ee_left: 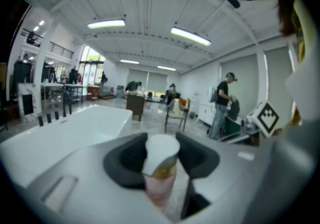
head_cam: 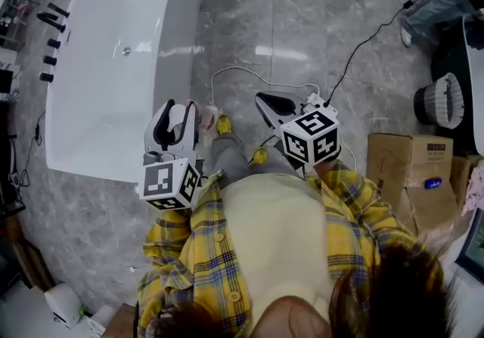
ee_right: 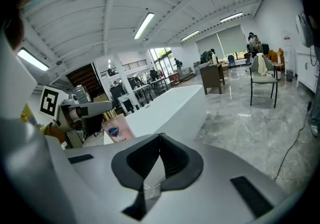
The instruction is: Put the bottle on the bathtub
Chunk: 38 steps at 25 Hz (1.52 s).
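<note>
Two grippers at centre frame. Left gripper (head_cam: 175, 123) is clamped on the pink, white-capped bottle (ee_left: 161, 168), held just right of the bathtub (head_cam: 91, 102) at upper left, probably clear of its rim. Right gripper (ee_right: 159, 160) has jaws pressed together, empty.

Head view steeply down, gripper views level outward, all sharing bathtub (head_cam: 106, 102)

Body of left gripper (ee_left: 161, 154) is covering bottle (ee_left: 160, 180) base. Head view's top edge is cutting off bathtub (head_cam: 98, 102). Label print in right gripper view is showing too small to read.
</note>
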{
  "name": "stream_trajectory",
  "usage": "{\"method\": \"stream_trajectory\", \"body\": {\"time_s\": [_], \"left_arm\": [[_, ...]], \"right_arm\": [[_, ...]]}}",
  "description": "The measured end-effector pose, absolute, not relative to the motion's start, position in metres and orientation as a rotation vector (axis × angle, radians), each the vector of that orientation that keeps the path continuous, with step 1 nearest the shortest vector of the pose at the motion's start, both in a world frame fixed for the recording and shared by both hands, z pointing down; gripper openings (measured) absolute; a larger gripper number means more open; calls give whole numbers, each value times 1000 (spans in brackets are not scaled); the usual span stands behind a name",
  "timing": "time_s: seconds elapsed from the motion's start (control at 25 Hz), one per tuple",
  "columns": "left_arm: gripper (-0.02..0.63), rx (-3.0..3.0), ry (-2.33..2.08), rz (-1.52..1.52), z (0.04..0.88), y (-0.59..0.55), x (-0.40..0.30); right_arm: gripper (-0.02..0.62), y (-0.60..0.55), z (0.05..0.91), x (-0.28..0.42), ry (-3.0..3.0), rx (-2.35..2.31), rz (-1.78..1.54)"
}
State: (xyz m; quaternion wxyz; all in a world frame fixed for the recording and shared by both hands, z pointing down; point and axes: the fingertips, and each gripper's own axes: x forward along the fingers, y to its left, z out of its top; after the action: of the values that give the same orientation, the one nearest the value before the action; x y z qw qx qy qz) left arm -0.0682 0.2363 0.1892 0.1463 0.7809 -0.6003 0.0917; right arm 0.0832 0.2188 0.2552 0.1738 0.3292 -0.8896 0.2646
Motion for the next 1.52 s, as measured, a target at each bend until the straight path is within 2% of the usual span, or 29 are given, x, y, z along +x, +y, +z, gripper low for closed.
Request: {"method": "stream_trajectory", "body": {"time_s": [1.04,1.52], "left_arm": [[179,2322,-1526,374,245,73,-145],[179,2288,-1498,421,277,8,-146]], "right_arm": [[14,55,282,-20,-2414,1053,788],[14,-3,312,-24,-2364,1027,843]]}}
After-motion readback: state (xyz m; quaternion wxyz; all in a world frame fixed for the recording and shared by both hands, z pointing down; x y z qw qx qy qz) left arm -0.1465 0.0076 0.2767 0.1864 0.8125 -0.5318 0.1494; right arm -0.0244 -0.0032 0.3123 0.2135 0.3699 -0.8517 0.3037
